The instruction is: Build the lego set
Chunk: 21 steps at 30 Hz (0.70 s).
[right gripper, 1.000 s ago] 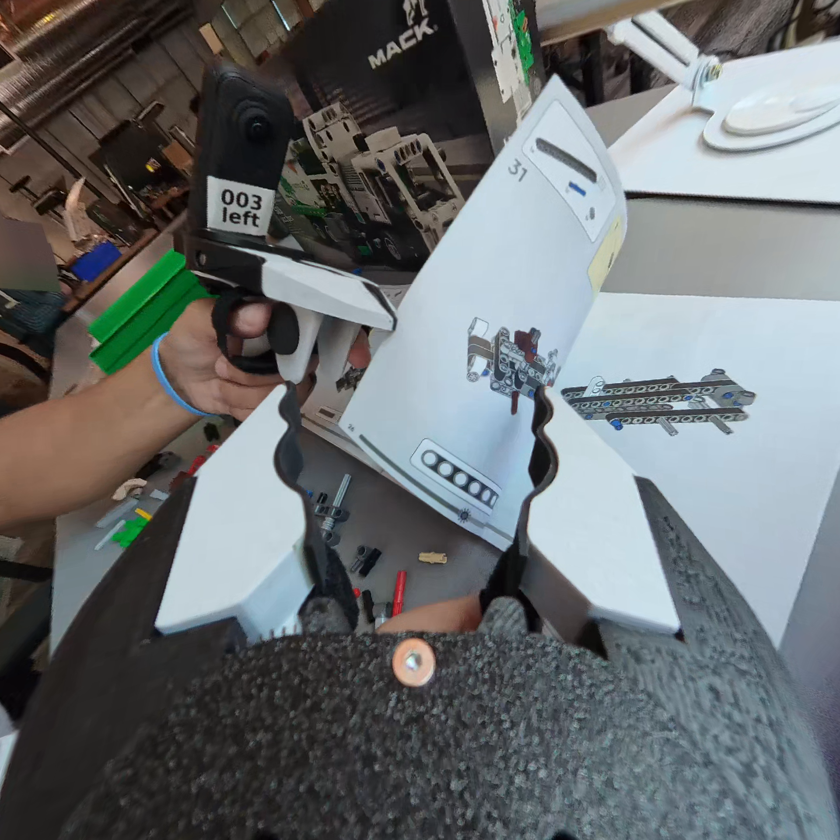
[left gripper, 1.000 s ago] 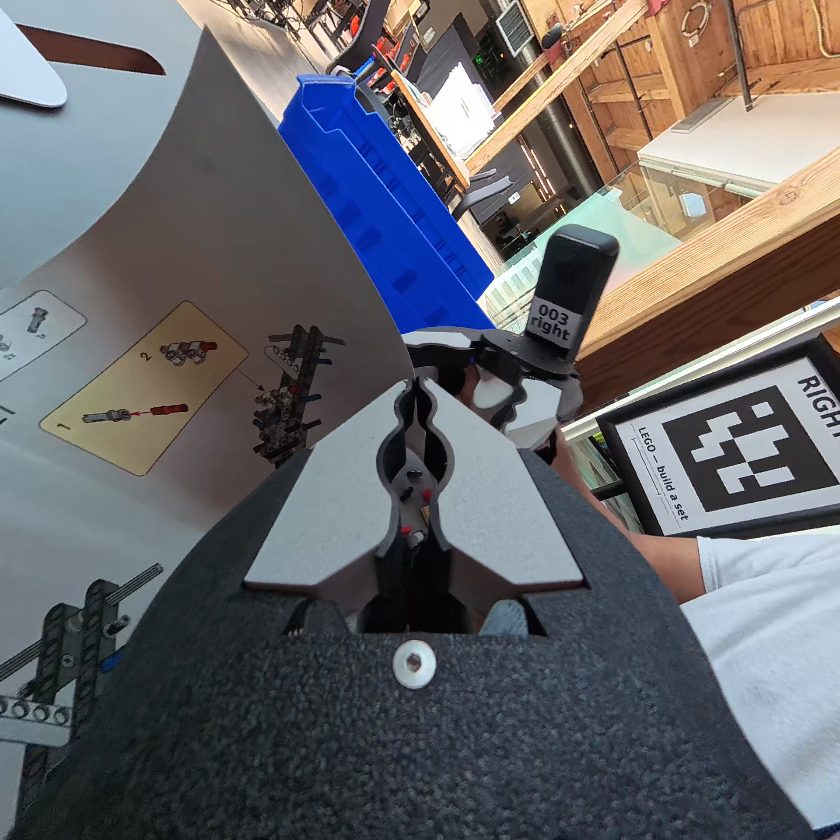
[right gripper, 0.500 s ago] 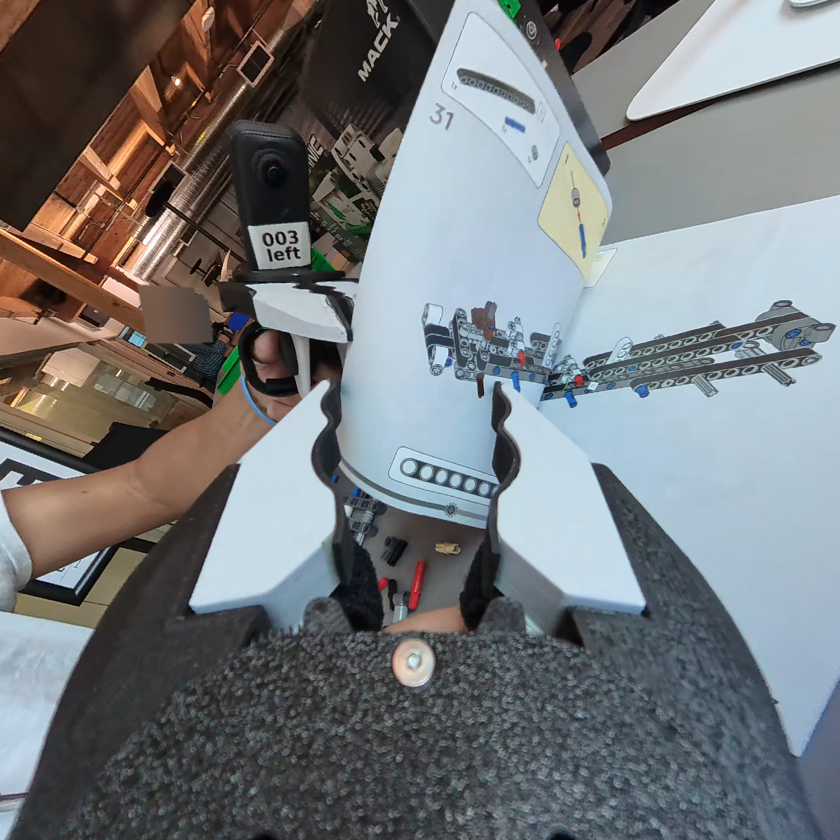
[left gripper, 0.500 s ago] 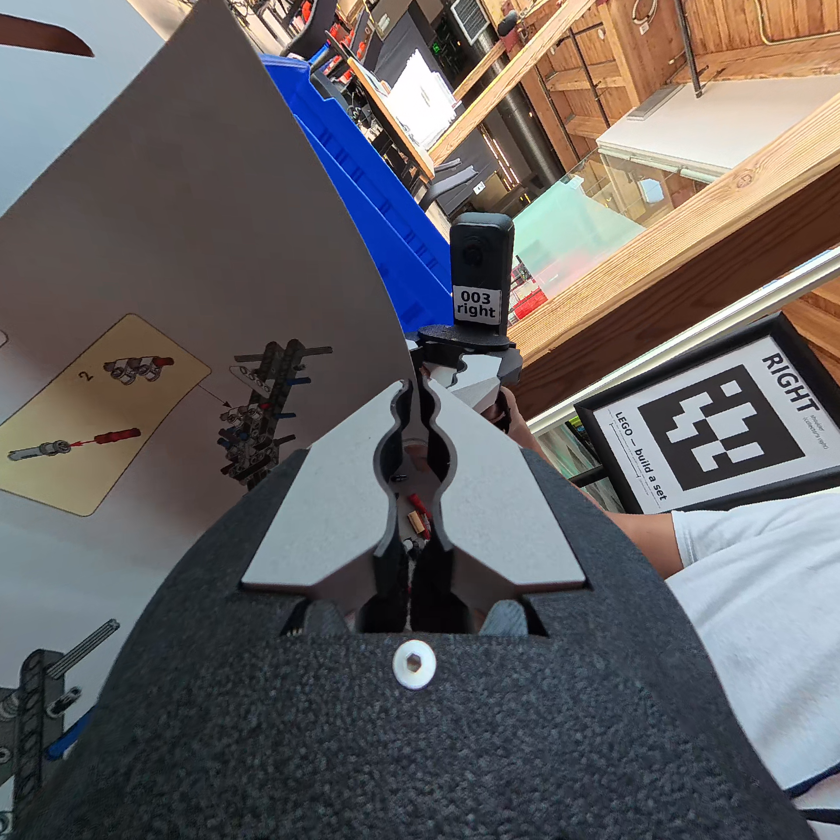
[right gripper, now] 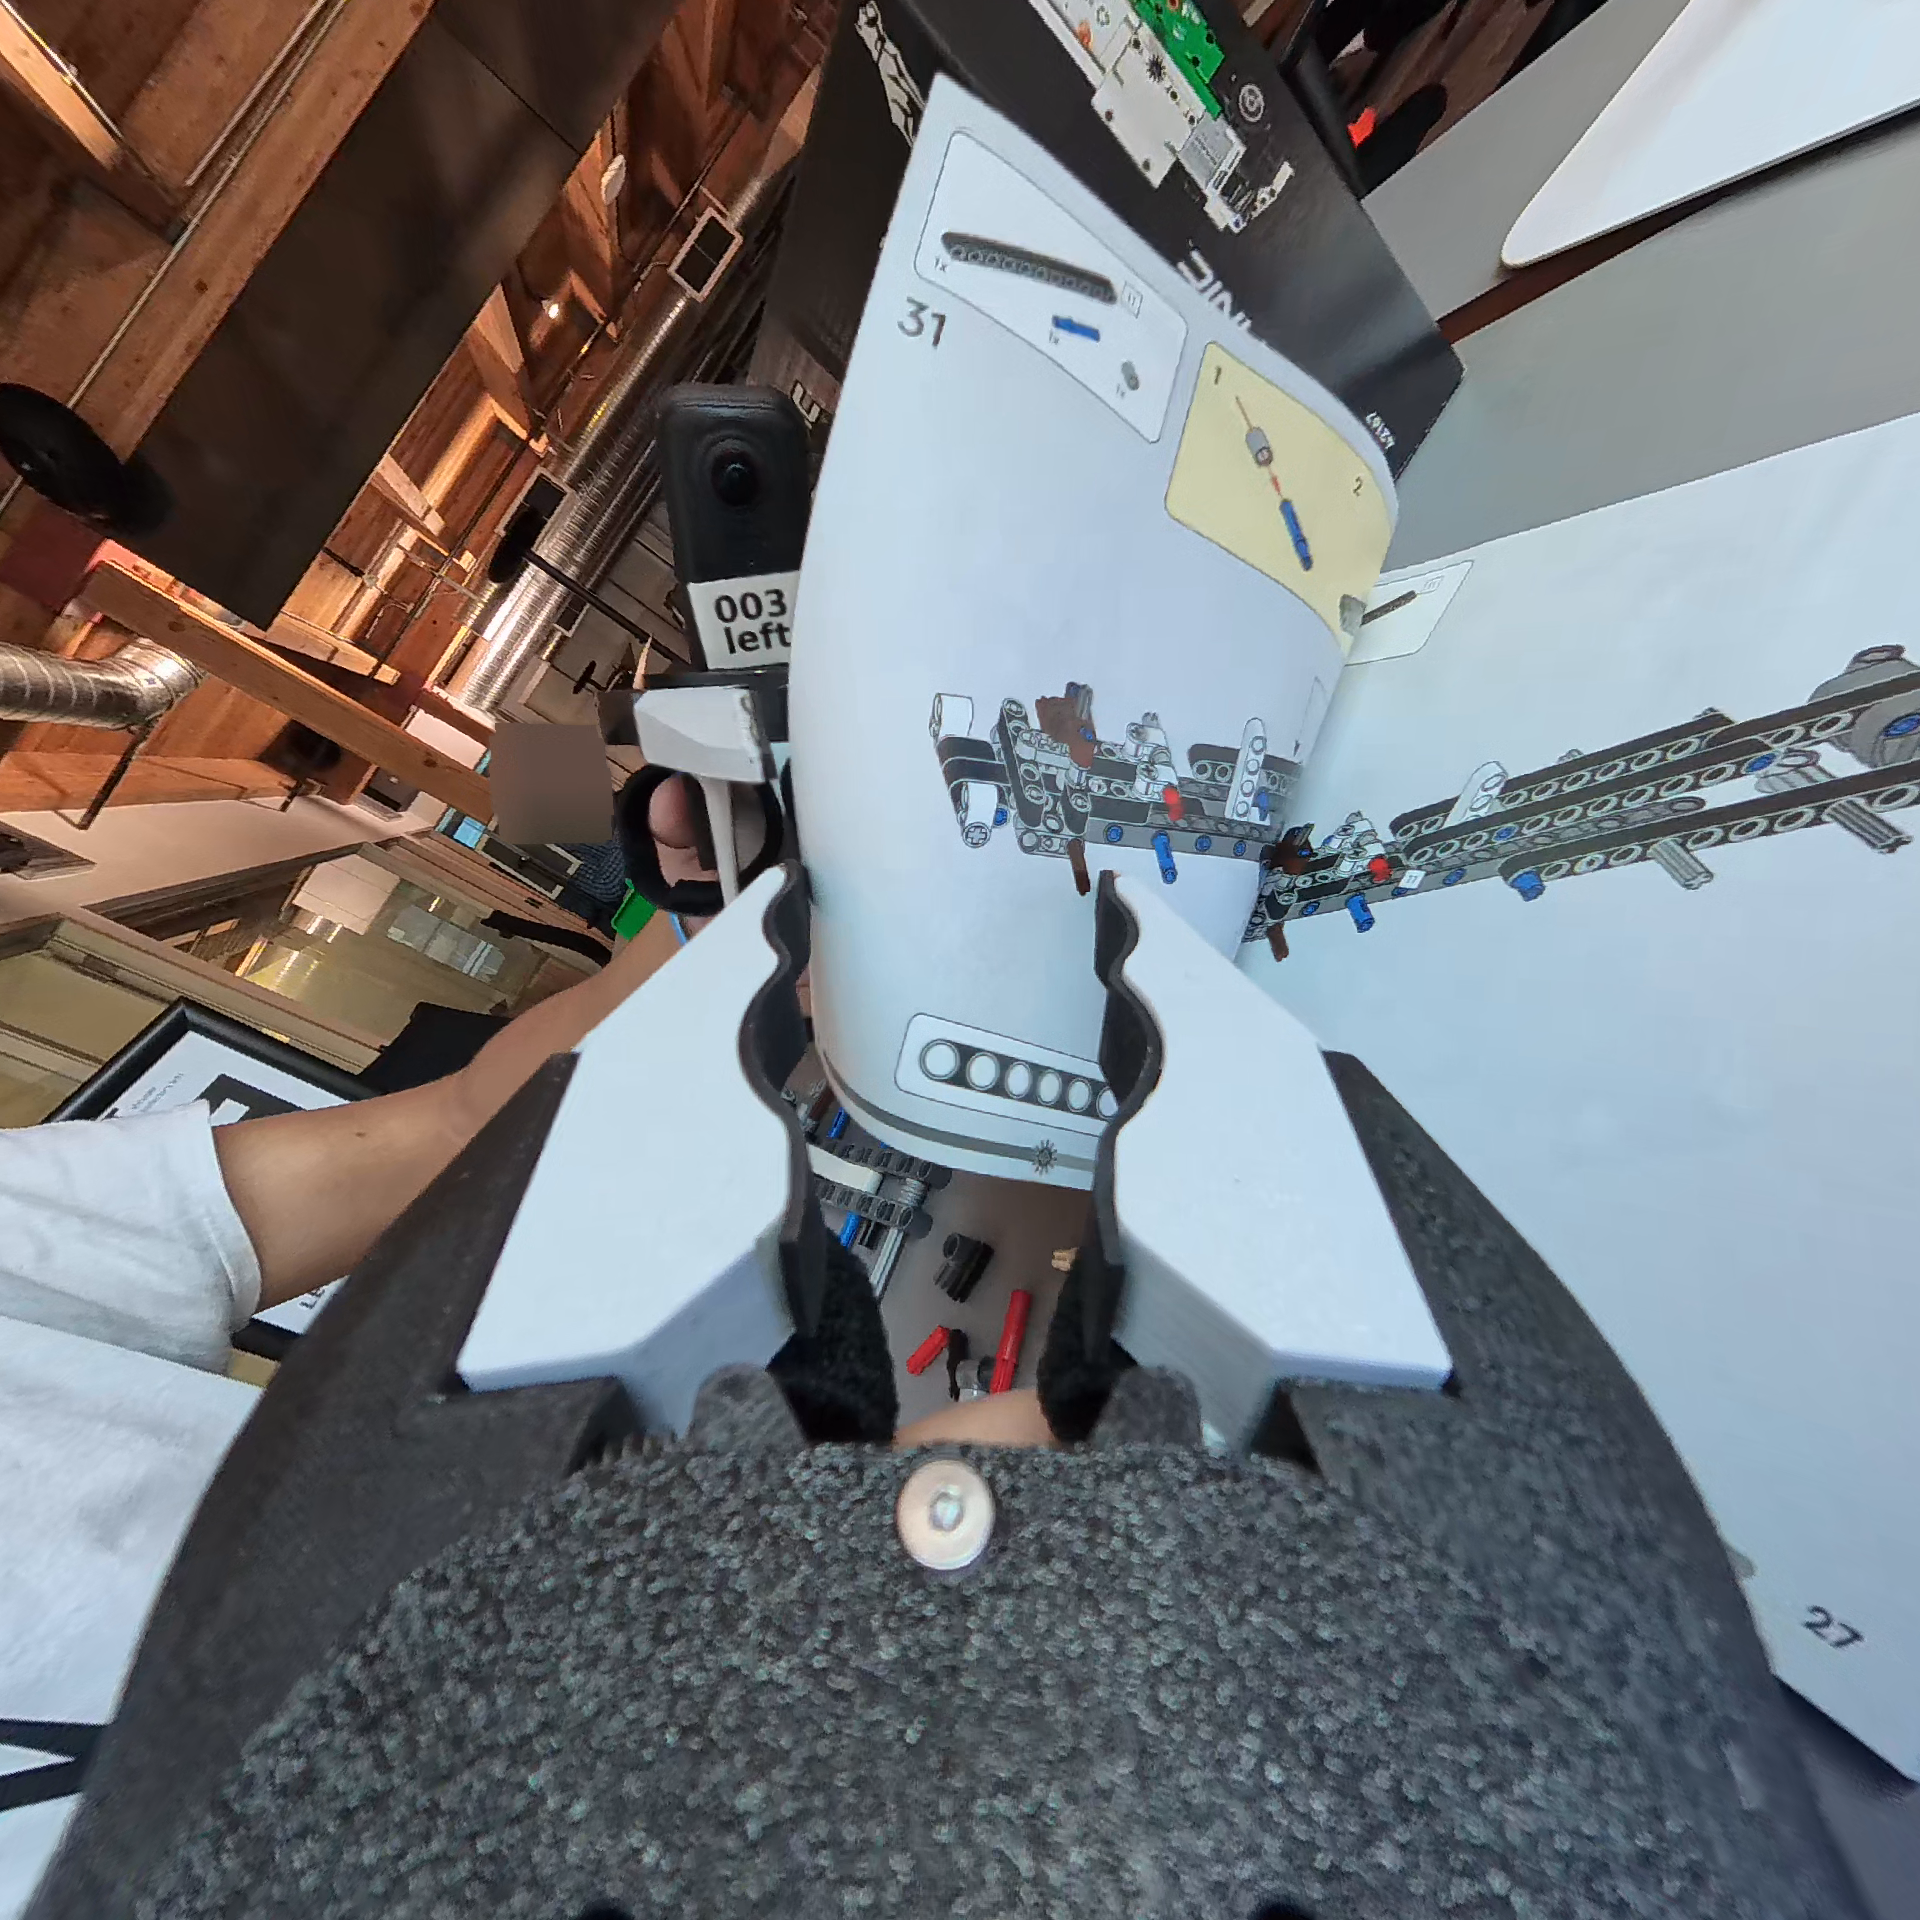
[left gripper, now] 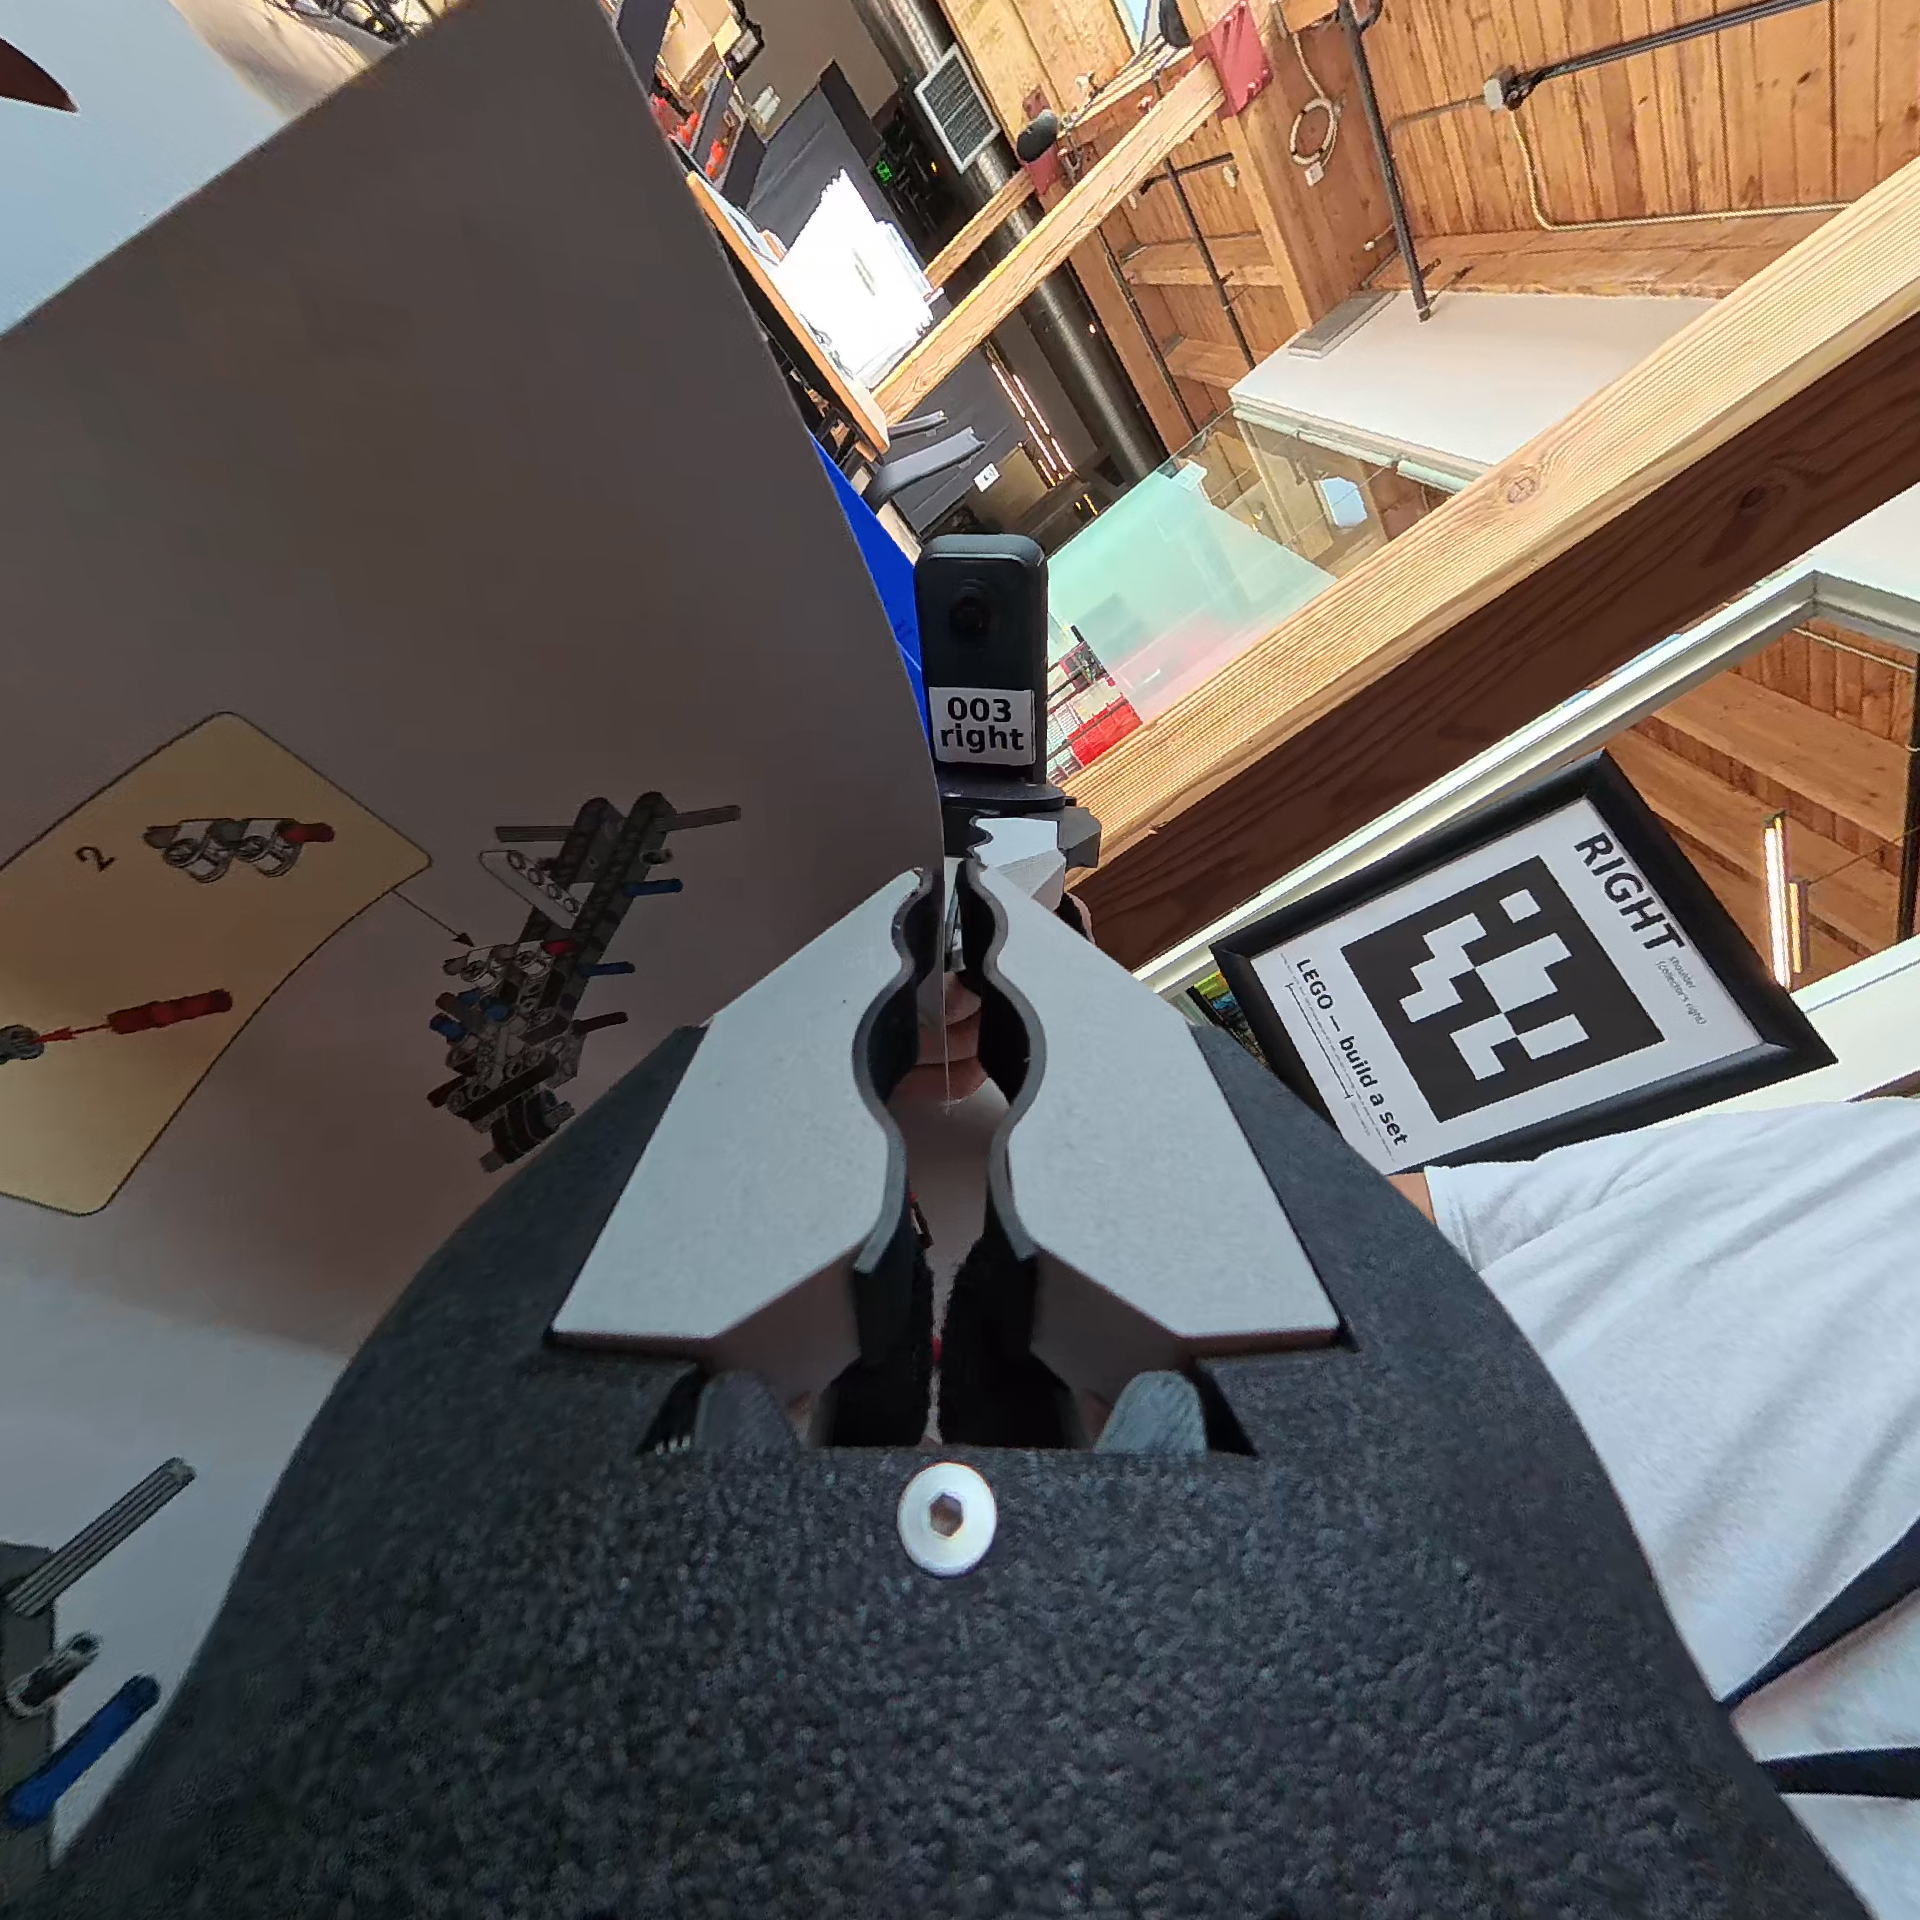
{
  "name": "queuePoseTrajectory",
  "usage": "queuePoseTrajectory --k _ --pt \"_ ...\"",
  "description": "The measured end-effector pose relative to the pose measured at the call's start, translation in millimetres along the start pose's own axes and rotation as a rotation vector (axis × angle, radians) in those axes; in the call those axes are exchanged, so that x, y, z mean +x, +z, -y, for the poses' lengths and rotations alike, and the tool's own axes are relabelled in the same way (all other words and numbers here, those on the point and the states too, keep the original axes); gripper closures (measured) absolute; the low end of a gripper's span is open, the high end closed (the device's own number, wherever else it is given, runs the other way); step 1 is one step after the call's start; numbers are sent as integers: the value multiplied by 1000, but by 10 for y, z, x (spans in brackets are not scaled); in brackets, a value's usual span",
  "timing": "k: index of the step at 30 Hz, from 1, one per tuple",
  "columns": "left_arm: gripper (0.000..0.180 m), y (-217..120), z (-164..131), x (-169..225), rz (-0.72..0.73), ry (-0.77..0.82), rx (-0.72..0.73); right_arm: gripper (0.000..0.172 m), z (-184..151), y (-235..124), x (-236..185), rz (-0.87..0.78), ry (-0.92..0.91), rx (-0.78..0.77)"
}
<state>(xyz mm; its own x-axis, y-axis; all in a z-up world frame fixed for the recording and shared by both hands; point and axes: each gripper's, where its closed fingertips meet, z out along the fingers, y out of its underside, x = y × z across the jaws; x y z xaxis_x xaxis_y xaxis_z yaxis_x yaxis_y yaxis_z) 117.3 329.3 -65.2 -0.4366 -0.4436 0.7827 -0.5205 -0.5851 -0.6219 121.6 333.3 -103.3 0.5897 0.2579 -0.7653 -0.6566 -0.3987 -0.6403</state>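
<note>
The left claw (left gripper: 943,899) pinches a thin, glossy, curling booklet page (right gripper: 1039,644) printed with brick diagrams, while the right claw (right gripper: 945,904) stands wide before it.

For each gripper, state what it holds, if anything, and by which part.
The left gripper pinches the lifted instruction-booklet page by its outer edge. The right gripper is open, holding nothing.

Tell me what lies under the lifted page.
Under the lifted page, small red, black and blue building pieces lie on the table. The page hides whatever lies farther back.
</note>
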Motion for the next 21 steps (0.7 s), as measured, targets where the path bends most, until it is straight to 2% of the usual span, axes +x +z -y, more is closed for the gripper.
queuePoseTrajectory --k 8,21 --pt "180 -6 -23 -76 43 26 -12 120 17 4 -44 37 27 7" --pt "178 -5 -22 14 4 76 -8 121 22 0 -92 72 52 9"
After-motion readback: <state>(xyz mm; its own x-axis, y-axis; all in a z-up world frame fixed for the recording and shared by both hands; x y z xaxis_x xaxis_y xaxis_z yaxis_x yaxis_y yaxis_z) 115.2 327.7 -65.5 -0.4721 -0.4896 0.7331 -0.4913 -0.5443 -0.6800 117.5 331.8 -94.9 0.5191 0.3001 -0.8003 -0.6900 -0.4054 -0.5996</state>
